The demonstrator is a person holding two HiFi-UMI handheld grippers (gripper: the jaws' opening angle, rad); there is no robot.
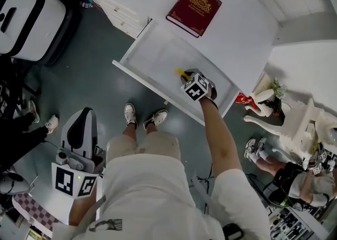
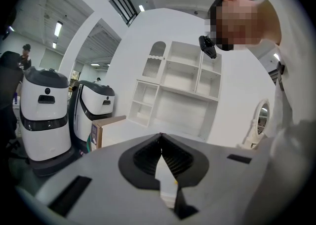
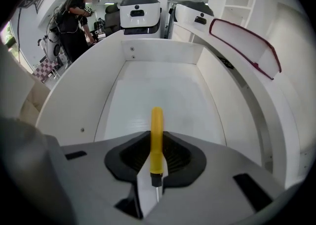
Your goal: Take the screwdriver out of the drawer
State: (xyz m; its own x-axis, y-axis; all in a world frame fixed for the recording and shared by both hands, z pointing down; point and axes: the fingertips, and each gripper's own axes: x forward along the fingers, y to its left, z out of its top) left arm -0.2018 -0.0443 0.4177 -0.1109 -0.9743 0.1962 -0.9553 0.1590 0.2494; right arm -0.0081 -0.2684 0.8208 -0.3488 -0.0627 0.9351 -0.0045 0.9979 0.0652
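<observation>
Jaws of the right gripper (image 3: 156,137) are clamped on the yellow handle of the screwdriver (image 3: 156,120). Its metal shaft points back toward the camera and the handle's end juts forward over the drawer floor. The head view shows this gripper reaching steeply down into the pulled-out white drawer (image 1: 150,49), with the screwdriver inside near its right end wall. The left gripper (image 2: 161,137) is held at the person's left side, well apart from the drawer, jaws pressed together with nothing between them.

Beyond the drawer's back edge a dark red book (image 1: 194,9) lies on the white top (image 1: 247,33), one corner reaching the edge above the drawer. It bears a gold crest, with lettering too small to read. Farther off, the left gripper view shows a cardboard box (image 2: 106,126) with an unreadable label, two white machines (image 2: 44,110) and a white shelf unit (image 2: 177,88). A person (image 3: 74,21) stands past the drawer's far end.
</observation>
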